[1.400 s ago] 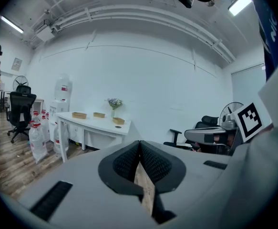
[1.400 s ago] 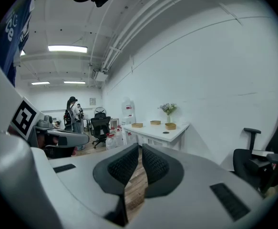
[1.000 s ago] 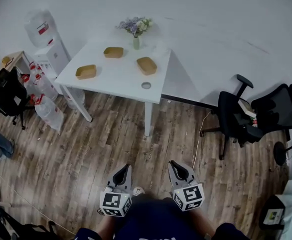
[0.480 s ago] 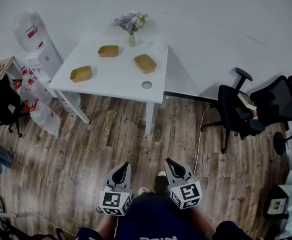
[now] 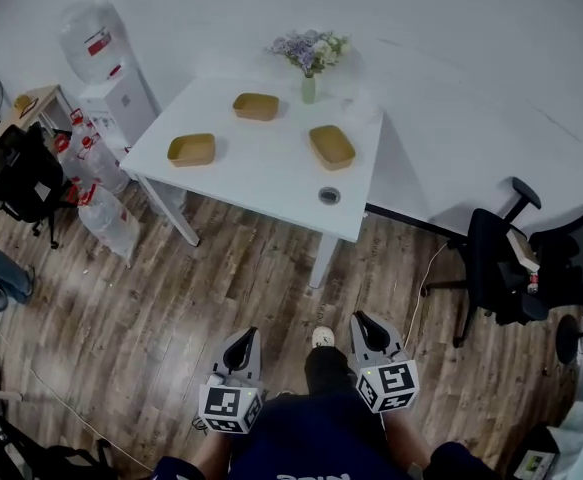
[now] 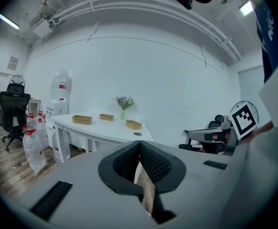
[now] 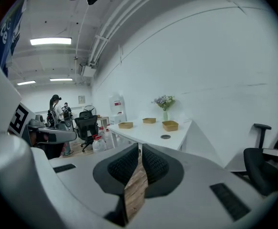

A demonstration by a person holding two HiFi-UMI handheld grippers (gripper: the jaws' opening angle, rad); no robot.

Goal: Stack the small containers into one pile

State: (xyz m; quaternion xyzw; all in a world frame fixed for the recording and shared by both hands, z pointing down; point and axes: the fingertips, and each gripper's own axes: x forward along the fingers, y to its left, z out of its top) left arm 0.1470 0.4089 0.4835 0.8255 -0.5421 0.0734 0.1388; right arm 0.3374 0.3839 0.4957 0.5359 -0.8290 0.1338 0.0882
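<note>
Tan and shallow, the three small containers sit well apart on the white table. The left container is near the left edge, the far container is toward the wall, and the right container is on the right side. None of them is nested in another, so the stacking has not begun. The person stands on the wood floor, well short of the table.

The left gripper has its ribbed pads closed tip to tip with nothing between them; only floor shows below the tips. The right gripper is likewise closed and empty, with at most a sliver between its pads. Both are held low in front of the body and point toward the table.

Several things could go wrong from here. Closed jaws that arrive at a rim would push the container away, so both need opening on the way in. The containers look like thin card or moulded fibre, though at this distance that is uncertain. If they are that light, a pinch on one wall may tip or skate them across the smooth top.

The vase of flowers stands just beside the far container. A reach across the table could knock it over. The round cable hole lies near the right container, and dragging that container toward the front edge could catch its base there.
</note>
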